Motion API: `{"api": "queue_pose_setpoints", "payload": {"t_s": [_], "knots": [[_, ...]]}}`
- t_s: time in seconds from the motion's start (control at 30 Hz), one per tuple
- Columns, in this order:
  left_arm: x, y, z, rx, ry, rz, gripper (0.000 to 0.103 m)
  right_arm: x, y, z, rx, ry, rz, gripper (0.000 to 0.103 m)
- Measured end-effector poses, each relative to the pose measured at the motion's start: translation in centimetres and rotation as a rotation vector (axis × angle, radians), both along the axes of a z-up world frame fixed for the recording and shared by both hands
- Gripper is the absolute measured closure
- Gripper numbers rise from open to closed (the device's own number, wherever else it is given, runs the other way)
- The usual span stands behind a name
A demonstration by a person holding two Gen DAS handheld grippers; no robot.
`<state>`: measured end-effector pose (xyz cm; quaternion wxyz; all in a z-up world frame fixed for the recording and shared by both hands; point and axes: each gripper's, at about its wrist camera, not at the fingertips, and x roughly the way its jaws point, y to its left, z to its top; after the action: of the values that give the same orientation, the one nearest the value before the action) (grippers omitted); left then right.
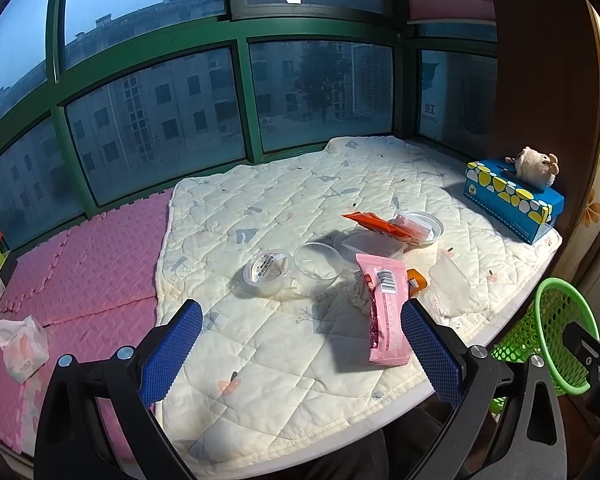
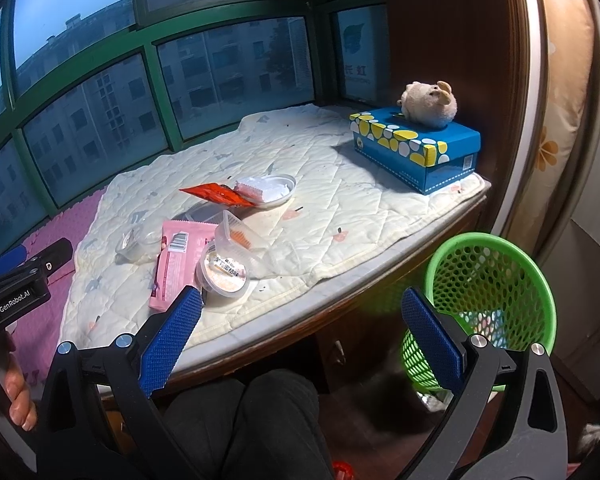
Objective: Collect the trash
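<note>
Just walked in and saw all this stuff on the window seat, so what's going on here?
A person is clearing trash off the quilted pad with a handheld gripper in each hand. Both the left gripper and right gripper are open and empty. The pink wrapper, orange wrapper and clear plastic cups still lie on the pad. The green mesh basket waits beside the ledge.

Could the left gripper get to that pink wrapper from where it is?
Probably yes. The left gripper is open, the pink wrapper lies flat on the quilt just ahead, and nothing sits between them.
</note>
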<state>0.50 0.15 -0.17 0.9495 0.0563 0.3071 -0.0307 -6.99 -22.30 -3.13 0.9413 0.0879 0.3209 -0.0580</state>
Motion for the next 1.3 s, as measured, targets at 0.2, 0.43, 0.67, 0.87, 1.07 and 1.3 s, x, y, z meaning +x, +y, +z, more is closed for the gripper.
{"api": "queue_pose_setpoints", "payload": {"t_s": [0.2, 0.43, 0.67, 0.87, 1.07, 1.3], "knots": [[0.2, 0.2, -0.1, -0.007, 0.005, 0.0, 0.007, 0.3, 0.0, -0.1, -0.002, -0.002, 0.001, 0.005], [0.5, 0.3, -0.1, -0.006, 0.005, 0.002, 0.007, 0.8, -0.1, -0.2, -0.004, 0.004, 0.008, 0.005], [1.0, 0.1, -0.3, -0.003, 0.013, 0.0, 0.007, 1.5, -0.1, -0.3, -0.008, 0.007, 0.016, 0.005], [1.7, 0.2, -0.2, 0.001, 0.016, 0.0, 0.007, 2.1, 0.1, -0.4, -0.014, 0.009, 0.027, 0.005], [3.0, 0.9, -0.1, -0.005, 0.024, 0.011, 0.007, 3.0, 0.3, -0.7, -0.014, 0.018, 0.043, 0.005], [4.1, 1.8, -0.1, -0.005, 0.028, 0.027, 0.007, 4.5, 1.0, -1.1, -0.011, 0.028, 0.084, 0.006]]}}
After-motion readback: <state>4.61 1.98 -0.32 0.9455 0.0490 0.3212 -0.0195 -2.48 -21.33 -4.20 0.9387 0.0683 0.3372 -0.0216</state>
